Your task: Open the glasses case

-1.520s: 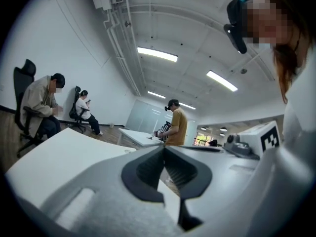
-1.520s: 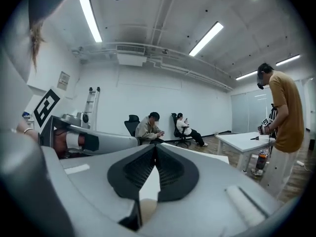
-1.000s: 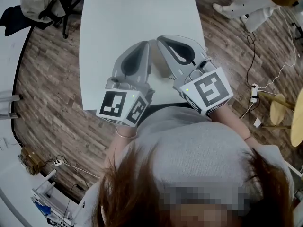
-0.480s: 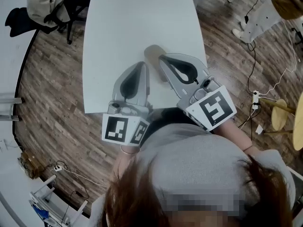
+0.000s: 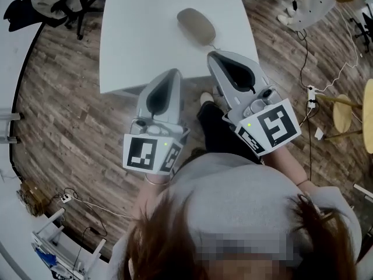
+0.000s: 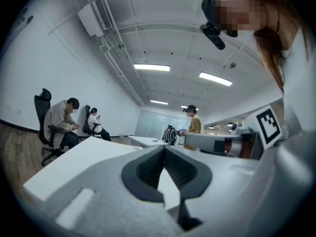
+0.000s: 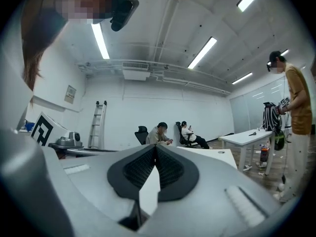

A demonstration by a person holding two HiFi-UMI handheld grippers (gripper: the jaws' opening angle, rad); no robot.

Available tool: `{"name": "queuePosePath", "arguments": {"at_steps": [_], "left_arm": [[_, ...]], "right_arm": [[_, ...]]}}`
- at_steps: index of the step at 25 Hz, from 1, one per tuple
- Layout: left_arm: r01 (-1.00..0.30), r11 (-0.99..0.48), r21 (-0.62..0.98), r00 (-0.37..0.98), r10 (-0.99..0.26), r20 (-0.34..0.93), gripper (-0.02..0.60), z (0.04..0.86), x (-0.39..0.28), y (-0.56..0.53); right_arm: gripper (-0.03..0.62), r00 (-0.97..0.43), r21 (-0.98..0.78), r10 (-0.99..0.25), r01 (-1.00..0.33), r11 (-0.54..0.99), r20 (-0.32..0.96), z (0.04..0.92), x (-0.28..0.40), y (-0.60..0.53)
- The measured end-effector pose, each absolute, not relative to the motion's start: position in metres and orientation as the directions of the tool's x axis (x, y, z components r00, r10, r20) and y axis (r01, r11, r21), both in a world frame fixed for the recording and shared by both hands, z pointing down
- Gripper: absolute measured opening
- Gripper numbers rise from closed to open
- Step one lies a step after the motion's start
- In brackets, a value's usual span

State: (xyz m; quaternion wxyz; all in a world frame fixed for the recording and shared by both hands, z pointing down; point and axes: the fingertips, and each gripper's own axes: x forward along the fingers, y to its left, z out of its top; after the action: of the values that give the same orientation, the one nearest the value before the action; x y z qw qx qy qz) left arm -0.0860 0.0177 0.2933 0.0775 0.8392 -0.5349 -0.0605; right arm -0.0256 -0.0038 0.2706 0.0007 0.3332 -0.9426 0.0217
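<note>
Held shut and empty by the white table's [image 5: 134, 34] near edge: left gripper [image 5: 173, 74], right gripper [image 5: 215, 58]. Risk of shoving the smooth grey-beige oval glasses case [image 5: 196, 25] toward the right edge with closed tips.

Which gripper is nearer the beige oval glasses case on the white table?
The right gripper; its tips lie closer to the glasses case than those of the left gripper.

I can read no words, brands or numbers: my left marker cube [image 5: 150, 155], behind my left claw [image 5: 173, 73], and my right marker cube [image 5: 269, 127], behind my right claw [image 5: 213, 56], bear only black-and-white square patterns.
</note>
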Motion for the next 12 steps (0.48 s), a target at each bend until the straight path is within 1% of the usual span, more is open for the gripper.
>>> {"name": "queuePosePath", "arguments": {"at_steps": [4, 8, 12], "left_arm": [[-0.882, -0.426, 0.201, 0.440, -0.898, 0.024, 0.003, 0.296, -0.086, 0.086], [-0.886, -0.425, 0.186, 0.432, -0.902, -0.001, 0.003, 0.282, -0.085, 0.139], [-0.884, -0.435, 0.171, 0.437, -0.899, -0.030, 0.003, 0.272, -0.076, 0.168]], "right_arm": [[0.005, -0.746, -0.056, -0.665, -0.666, 0.744, 0.029, 0.269, -0.024, 0.069], [0.005, -0.745, -0.045, -0.665, -0.667, 0.744, 0.038, 0.267, -0.027, 0.126], [0.005, -0.751, -0.028, -0.659, -0.660, 0.751, 0.027, 0.262, -0.021, 0.160]]}}
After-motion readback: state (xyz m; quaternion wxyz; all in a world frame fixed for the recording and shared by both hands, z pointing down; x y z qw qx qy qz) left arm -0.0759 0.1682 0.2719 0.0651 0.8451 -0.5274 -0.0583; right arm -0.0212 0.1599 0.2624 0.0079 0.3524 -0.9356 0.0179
